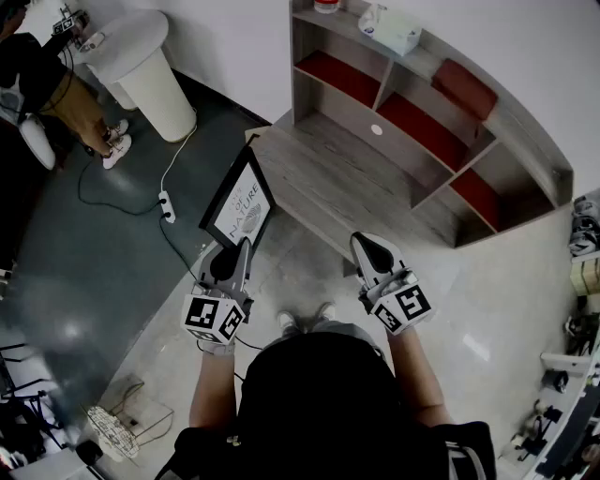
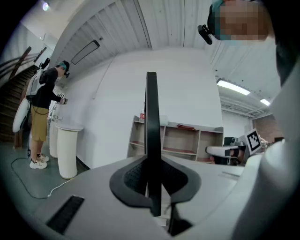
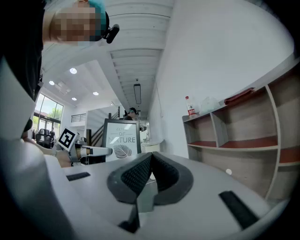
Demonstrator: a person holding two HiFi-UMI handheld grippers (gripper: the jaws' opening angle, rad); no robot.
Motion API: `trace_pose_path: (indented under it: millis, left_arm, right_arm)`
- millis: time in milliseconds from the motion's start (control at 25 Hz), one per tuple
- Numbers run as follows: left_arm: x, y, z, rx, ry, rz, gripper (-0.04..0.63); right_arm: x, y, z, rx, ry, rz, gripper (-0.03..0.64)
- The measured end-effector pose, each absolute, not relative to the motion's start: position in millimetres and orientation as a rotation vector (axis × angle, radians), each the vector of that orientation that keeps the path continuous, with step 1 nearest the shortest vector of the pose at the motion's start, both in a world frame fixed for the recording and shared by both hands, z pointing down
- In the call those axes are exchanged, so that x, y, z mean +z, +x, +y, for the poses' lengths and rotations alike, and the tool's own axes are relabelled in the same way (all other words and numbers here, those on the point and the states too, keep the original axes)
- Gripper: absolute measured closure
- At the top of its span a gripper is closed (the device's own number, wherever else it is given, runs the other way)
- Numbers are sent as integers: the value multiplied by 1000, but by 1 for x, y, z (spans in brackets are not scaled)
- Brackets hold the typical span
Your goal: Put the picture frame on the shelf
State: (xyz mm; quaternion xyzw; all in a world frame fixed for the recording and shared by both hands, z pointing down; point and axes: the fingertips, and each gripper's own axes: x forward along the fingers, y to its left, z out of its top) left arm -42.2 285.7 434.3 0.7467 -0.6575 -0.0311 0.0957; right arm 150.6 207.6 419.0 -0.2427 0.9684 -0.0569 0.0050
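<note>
A black picture frame [image 1: 240, 202] with a white "NATURE" print stands upright in my left gripper [image 1: 240, 246], which is shut on its lower edge. In the left gripper view the picture frame [image 2: 152, 136] shows edge-on as a black strip clamped between the dark pads. The right gripper view shows the frame's [image 3: 122, 139] printed face at the left. My right gripper [image 1: 367, 246] hangs beside it, shut with nothing between its pads [image 3: 149, 174]. The grey wooden shelf [image 1: 337, 178] with red compartment floors lies just ahead of both grippers.
A tissue box [image 1: 390, 30] and a red-labelled bottle [image 1: 326, 6] sit on the shelf's top. A white pedestal [image 1: 141, 66] stands at the far left, with a person [image 1: 47, 89] beside it. A power strip and cable [image 1: 167, 204] lie on the floor left of the frame.
</note>
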Motion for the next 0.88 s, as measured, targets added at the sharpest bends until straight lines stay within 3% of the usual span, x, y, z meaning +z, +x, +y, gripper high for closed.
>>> trace_pose_path:
  millis: [880]
  left_arm:
    - [446,29,209,-51,2203,-1937,546]
  right_arm:
    - [443,219,132,-226,-771,3010,620]
